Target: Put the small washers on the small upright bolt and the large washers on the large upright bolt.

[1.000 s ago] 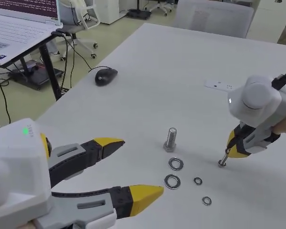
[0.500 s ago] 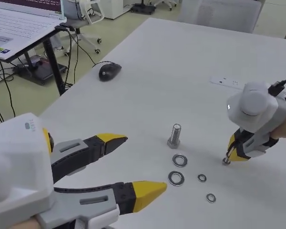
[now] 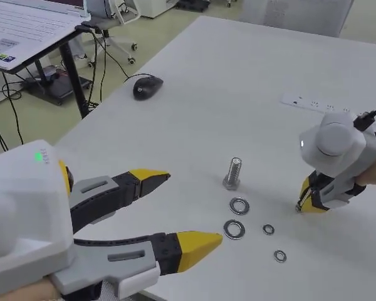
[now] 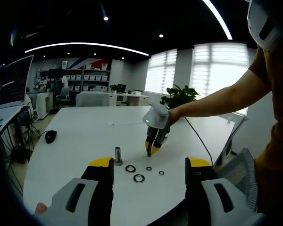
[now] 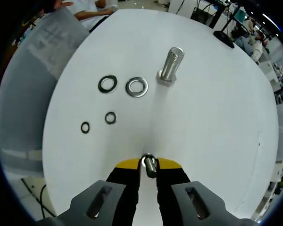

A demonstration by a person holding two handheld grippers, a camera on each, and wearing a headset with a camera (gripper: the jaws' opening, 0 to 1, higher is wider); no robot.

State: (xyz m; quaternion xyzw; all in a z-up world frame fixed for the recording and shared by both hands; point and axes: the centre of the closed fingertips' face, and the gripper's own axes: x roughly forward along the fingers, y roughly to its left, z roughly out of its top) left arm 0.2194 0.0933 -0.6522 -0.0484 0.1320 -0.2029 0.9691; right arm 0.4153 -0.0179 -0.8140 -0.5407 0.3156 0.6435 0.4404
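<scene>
My right gripper [image 3: 306, 203] is shut on the small bolt [image 5: 150, 165], holding it at the tabletop right of the washers. The large bolt [image 3: 232, 174] stands upright on its head on the white table [image 3: 238, 75]. In front of it lie two large washers [image 3: 239, 205] [image 3: 234, 229] and two small washers [image 3: 268, 229] [image 3: 279, 255], all flat on the table. My left gripper [image 3: 185, 208] is open with nothing between its fingers, hovering to the left of the washers. From the right gripper view the large bolt [image 5: 170, 66] rises beyond the large washers [image 5: 137, 87].
A black mouse [image 3: 148, 87] lies near the table's left edge. A white power strip [image 3: 307, 103] lies at the far right. Off the table to the left, a laptop [image 3: 25, 31] sits on a side stand with cables under it.
The head camera has shifted a little. My right gripper stays shut on the small bolt at about the same spot beside the washers. The left gripper remains open.
</scene>
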